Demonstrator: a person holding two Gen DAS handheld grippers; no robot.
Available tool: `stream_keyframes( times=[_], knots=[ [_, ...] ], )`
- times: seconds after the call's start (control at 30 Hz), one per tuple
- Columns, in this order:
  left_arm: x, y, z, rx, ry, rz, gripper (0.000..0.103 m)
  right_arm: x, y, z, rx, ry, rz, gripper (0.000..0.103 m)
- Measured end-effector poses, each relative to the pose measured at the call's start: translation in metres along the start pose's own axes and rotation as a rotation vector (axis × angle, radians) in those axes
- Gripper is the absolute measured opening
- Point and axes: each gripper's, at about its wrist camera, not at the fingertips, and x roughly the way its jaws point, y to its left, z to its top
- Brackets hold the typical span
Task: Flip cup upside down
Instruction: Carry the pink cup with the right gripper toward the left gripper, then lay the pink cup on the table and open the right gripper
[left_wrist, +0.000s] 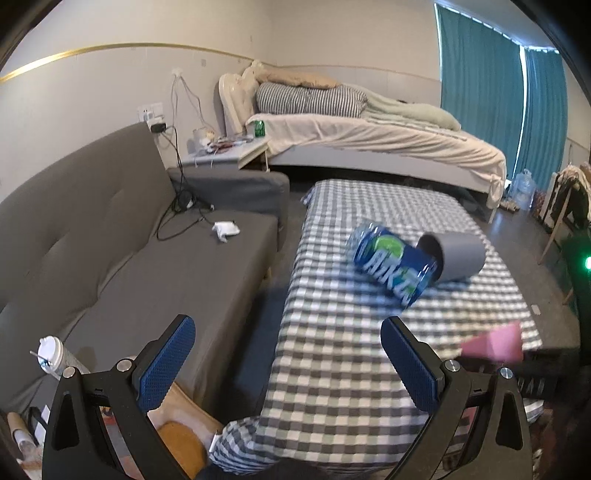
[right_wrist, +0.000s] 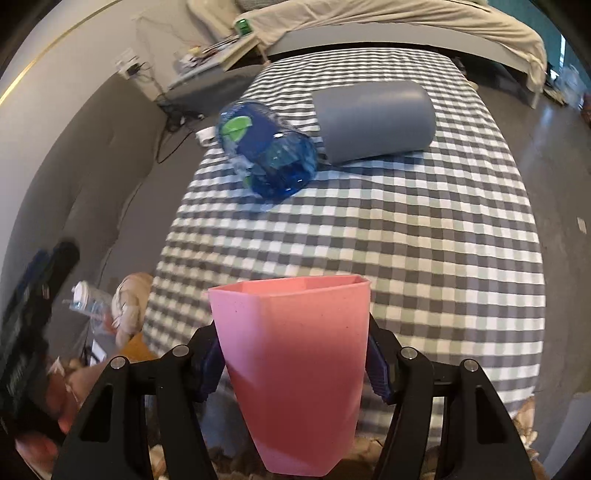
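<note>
Right wrist: right tongs (right_wrist: 295, 363) clamp faceted matte pink cup (right_wrist: 295, 369); left tongs (left_wrist: 288, 363) spread, empty.

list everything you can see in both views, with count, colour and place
pink faceted plastic cup: 1, pink, clamped in the right gripper above the table's near edge
blue plastic bottle: 1, blue with green label, lying on the table
grey cylindrical cup: 1, grey, on its side beside the bottle
checked tablecloth: 1, grey, white and green, covering the table
grey fabric sofa: 1, left of the table
bed: 1, cream covers, behind the table
teal curtains: far right
left gripper: open, empty
right gripper: shut on the cup
</note>
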Motion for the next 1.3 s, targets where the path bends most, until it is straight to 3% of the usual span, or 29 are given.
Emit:
stream_keyframes(
  times=[0.2, 0.43, 0.53, 0.6, 0.87, 1.17, 1.3],
  knots=[
    [0.022, 0.002, -0.012, -0.044, 0.052, -0.023, 0.103, 0.015, -0.004, 0.016, 0.008, -0.057, -0.047, 0.063],
    [0.034, -0.014, -0.011, -0.018, 0.057, -0.039, 0.103, 0.029, -0.006, 0.028, -0.02, -0.089, -0.077, 0.063],
    [0.035, -0.02, -0.009, -0.021, 0.057, -0.042, 0.103, 0.024, -0.004, 0.031, -0.06, -0.12, -0.097, 0.079],
    [0.034, -0.025, -0.009, -0.022, 0.058, -0.047, 0.103, 0.012, -0.002, 0.032, -0.088, -0.17, -0.099, 0.084],
    [0.015, -0.055, -0.006, -0.006, 0.044, -0.081, 0.103, -0.041, -0.009, 0.019, -0.161, -0.297, -0.159, 0.085],
    [-0.002, -0.106, -0.014, 0.001, 0.056, -0.167, 0.103, -0.11, -0.047, -0.011, -0.168, -0.454, -0.31, 0.087],
    [-0.002, -0.12, -0.019, -0.005, 0.073, -0.182, 0.103, -0.131, -0.072, -0.026, -0.116, -0.483, -0.321, 0.087]
  ],
)
